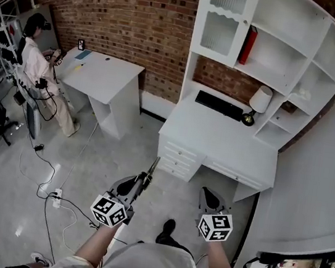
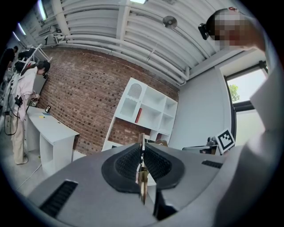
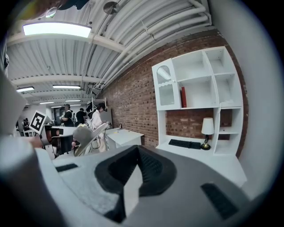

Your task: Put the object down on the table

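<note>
My left gripper (image 1: 139, 182) is shut on a thin, rod-like object (image 1: 152, 167) with a brass-coloured lower part, and the object's tip points toward the white desk (image 1: 228, 147) ahead. In the left gripper view the object (image 2: 143, 179) stands clamped edge-on between the dark ribbed pads (image 2: 126, 165). My right gripper (image 1: 211, 197) is held level beside the left one. In the right gripper view its jaws are shut with nothing between the pads (image 3: 151, 170). Both grippers hover above the floor, short of the desk.
On the desk are a black keyboard (image 1: 219, 105) and a small lamp (image 1: 258, 103), under a white shelf unit (image 1: 293, 43) holding a red book (image 1: 248, 45). A second white desk (image 1: 104, 76) stands at the left with a person (image 1: 35, 60) beside it. Cables (image 1: 52, 197) lie on the floor.
</note>
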